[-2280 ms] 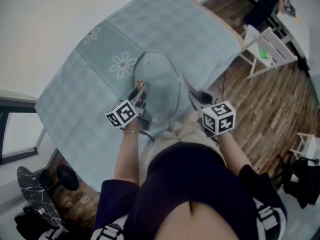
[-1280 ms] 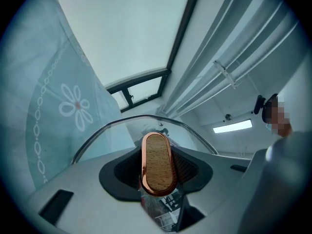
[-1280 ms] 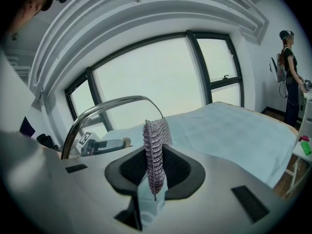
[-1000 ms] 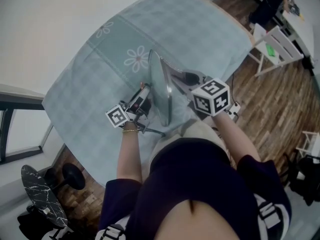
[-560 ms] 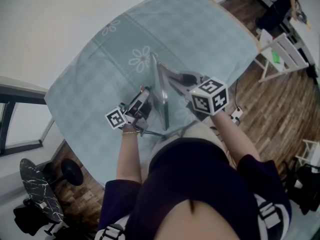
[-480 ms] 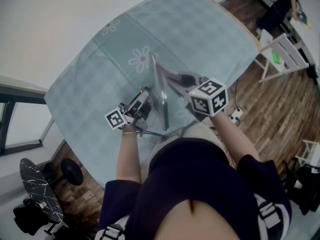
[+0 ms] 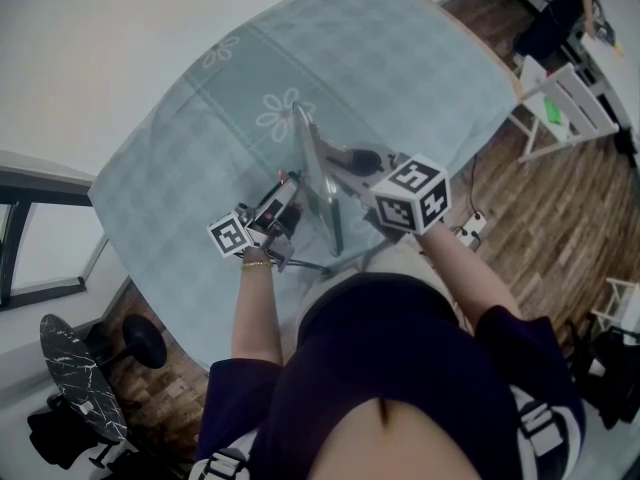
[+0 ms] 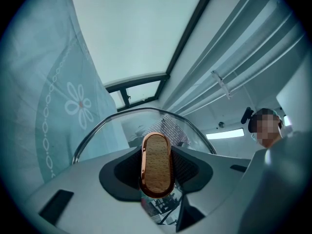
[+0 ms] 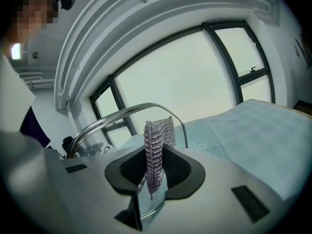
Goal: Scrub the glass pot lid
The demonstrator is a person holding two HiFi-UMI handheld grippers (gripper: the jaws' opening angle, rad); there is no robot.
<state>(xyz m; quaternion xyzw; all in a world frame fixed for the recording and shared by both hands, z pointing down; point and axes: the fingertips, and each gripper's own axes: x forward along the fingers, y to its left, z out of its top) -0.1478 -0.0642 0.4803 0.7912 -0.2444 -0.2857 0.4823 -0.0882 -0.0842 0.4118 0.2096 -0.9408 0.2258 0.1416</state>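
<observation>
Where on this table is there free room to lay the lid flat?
Tablecloth is bare beyond the glass lid, from the flower print to the far edge, and left of the left gripper. Crowded only at the near edge, where the right gripper flanks the lid.

No words, numbers or brands are readable; the cubes (image 7: 412,196) on the left gripper (image 8: 156,167) and right gripper (image 9: 155,172) show only square patterns.

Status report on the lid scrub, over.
Left gripper shut on wooden knob. Right gripper shut on mesh scrubber, at the glass. Lid upright between them. Nothing blocking.
</observation>
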